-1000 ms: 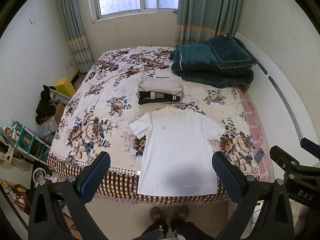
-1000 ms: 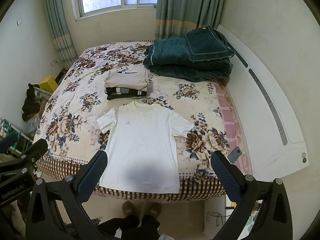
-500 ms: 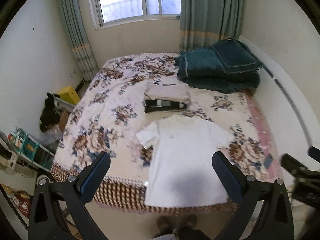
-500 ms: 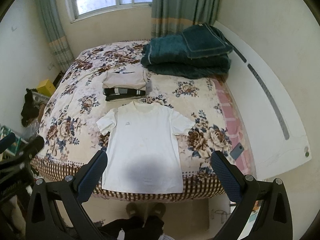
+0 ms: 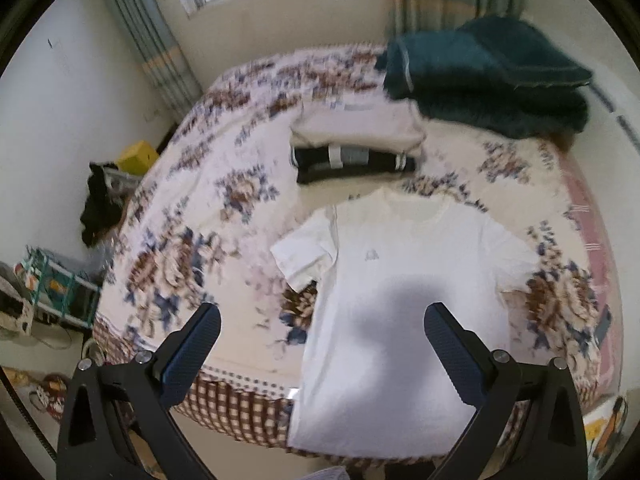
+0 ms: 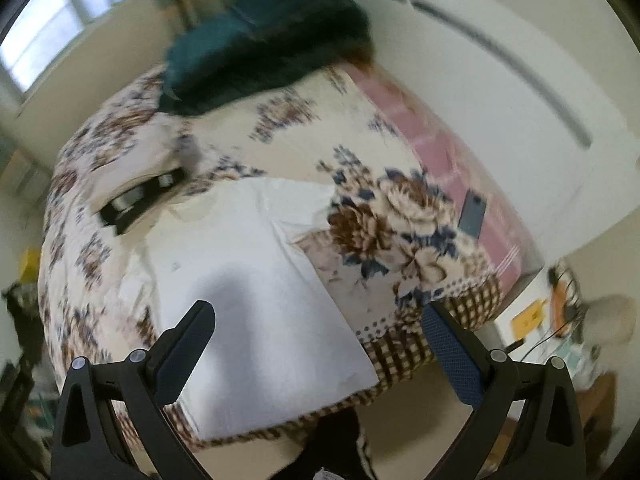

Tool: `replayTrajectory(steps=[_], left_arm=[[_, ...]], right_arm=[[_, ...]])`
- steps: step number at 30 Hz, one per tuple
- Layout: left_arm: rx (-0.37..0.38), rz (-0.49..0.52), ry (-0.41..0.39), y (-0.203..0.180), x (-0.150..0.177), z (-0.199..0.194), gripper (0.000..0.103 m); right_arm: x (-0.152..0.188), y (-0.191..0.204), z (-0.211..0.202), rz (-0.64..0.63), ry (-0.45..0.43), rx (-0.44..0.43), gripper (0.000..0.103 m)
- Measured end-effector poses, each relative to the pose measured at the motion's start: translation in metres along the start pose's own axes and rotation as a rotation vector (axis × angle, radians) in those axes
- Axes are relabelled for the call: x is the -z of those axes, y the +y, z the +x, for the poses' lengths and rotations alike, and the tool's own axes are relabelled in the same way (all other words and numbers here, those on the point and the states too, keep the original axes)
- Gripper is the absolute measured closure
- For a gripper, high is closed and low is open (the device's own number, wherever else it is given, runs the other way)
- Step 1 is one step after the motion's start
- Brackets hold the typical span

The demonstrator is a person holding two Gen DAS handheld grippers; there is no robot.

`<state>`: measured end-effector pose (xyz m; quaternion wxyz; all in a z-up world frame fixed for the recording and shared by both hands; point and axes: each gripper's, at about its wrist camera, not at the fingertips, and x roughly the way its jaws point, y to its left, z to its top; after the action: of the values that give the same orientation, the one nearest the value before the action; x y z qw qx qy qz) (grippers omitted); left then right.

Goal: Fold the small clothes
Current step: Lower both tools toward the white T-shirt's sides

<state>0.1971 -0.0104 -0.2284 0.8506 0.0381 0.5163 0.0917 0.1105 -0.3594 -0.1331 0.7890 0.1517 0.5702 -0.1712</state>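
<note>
- Left wrist: the left gripper (image 5: 318, 338) hangs wide and empty above the white T-shirt (image 5: 400, 304), which lies flat on the bed (image 5: 192, 216), hem over the near edge; a folded stack (image 5: 356, 144) sits beyond its collar
- Right wrist: the right gripper (image 6: 316, 338) is spread wide, empty, over the shirt's right hem; heavy blur, so the right sleeve's edge is probably misjudged, risking a pinch of bedsheet too

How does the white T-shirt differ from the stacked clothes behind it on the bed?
The white T-shirt lies spread flat and unfolded, its hem hanging over the bed's edge; the stacked clothes are already folded into a compact pile further up the bed. The T-shirt is plain white with a small chest mark; the stack shows beige over black. Both rest on the floral bedspread, untouched by either claw.
</note>
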Motion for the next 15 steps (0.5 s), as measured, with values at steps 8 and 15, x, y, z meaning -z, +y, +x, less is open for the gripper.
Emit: replayTrajectory(steps=[8, 15], left_arm=[[-0.062, -0.048, 0.173, -0.049, -0.002, 0.168, 0.0], [-0.069, -0.086, 0.246, -0.084, -0.007, 0.288, 0.0]], right_arm=[[-0.082, -0.054, 0.252, 0.139, 0.112, -0.073, 0.0], [-0.146, -0.086, 0.464, 0.233, 0.224, -0.173, 0.003]])
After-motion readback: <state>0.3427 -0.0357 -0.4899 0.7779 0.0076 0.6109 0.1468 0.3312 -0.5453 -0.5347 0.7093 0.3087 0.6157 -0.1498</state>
